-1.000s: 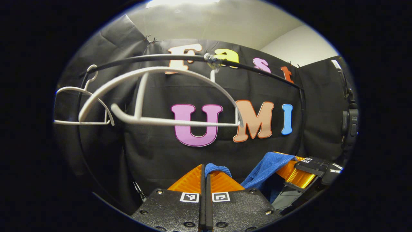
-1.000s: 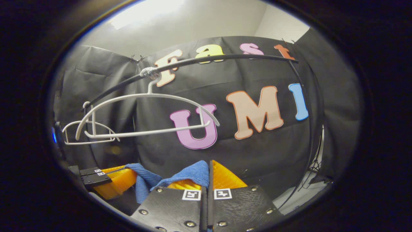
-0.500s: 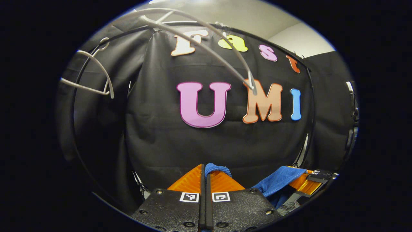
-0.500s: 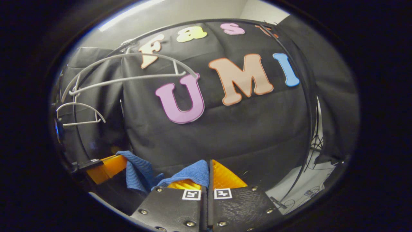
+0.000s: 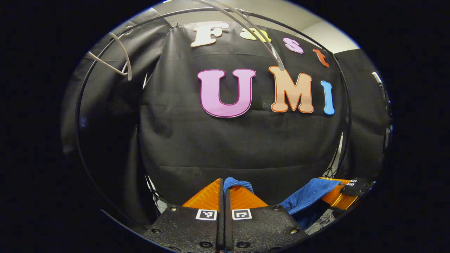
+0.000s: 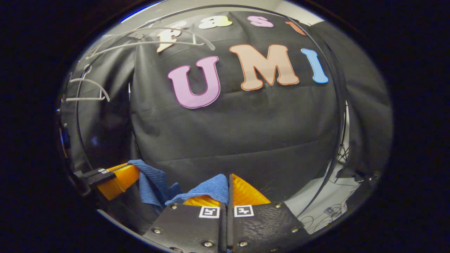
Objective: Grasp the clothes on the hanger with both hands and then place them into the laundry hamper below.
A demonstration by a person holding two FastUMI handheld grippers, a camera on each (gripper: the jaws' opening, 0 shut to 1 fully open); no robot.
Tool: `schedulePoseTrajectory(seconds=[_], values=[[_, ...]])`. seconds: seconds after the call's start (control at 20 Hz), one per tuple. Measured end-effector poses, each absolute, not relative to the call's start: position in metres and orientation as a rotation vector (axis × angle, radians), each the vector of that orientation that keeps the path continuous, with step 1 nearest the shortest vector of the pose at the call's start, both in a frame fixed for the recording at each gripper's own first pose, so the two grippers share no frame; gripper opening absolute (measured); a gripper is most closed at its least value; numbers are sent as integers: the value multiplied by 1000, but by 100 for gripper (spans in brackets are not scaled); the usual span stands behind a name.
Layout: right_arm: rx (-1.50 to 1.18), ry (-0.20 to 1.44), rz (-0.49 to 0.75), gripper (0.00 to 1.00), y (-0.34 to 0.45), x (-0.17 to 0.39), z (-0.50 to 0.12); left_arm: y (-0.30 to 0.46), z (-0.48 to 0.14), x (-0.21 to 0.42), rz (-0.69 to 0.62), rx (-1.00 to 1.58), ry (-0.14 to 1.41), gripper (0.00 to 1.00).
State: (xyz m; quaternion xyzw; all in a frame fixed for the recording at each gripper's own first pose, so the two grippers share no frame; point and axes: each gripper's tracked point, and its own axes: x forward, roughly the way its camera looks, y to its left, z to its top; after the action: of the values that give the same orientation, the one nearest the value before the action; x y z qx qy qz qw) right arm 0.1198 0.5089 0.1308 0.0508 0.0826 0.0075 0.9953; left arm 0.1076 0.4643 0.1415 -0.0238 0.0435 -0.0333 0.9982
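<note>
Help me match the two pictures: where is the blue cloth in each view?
Left gripper view: blue cloth pinched at bottom centre, stretching to bottom right.
Right gripper view: blue cloth at bottom centre, running to lower left.
Shared landmark: the white hanger at upper left.

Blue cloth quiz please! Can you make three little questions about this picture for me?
1. True or false: the blue cloth hangs on a white hanger.
2. How many grippers pinch the cloth? A one, B two, C none.
3. Fill in: the hangers hang from a black ____.

Key: 1 false; both hangers are bare. 2 B; the left gripper and the right gripper each clamp it. 3 rail.
</note>
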Motion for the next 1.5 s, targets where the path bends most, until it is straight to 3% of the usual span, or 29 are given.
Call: schedulePoseTrajectory(seconds=[0.35, 0.75, 0.9, 0.95, 1.0, 1.25, 1.35, 1.45, 1.5], values=[[3, 50, 8, 1, 513, 128, 108, 480, 95, 117, 1, -101, 50, 2], [24, 144, -27, 1, 507, 137, 12, 479, 12, 120, -9, -37, 98, 3], [23, 181, -43, 1, 504, 142, -14, 475, -11, 124, -16, -39, 126, 3], [28, 195, -61, 1, 499, 142, -21, 474, -18, 125, -14, -38, 139, 7], [37, 207, -69, 2, 498, 145, -29, 478, -24, 128, -3, -31, 146, 4], [12, 277, -74, 2, 500, 143, -56, 481, -65, 128, -19, -22, 226, 6], [6, 307, -66, 3, 503, 141, -67, 479, -81, 126, -36, -14, 258, 10], [8, 351, -54, 7, 508, 138, -79, 479, -90, 124, -44, -12, 286, 19], [7, 382, -62, 4, 507, 136, -86, 477, -96, 121, -57, -12, 312, 22]])
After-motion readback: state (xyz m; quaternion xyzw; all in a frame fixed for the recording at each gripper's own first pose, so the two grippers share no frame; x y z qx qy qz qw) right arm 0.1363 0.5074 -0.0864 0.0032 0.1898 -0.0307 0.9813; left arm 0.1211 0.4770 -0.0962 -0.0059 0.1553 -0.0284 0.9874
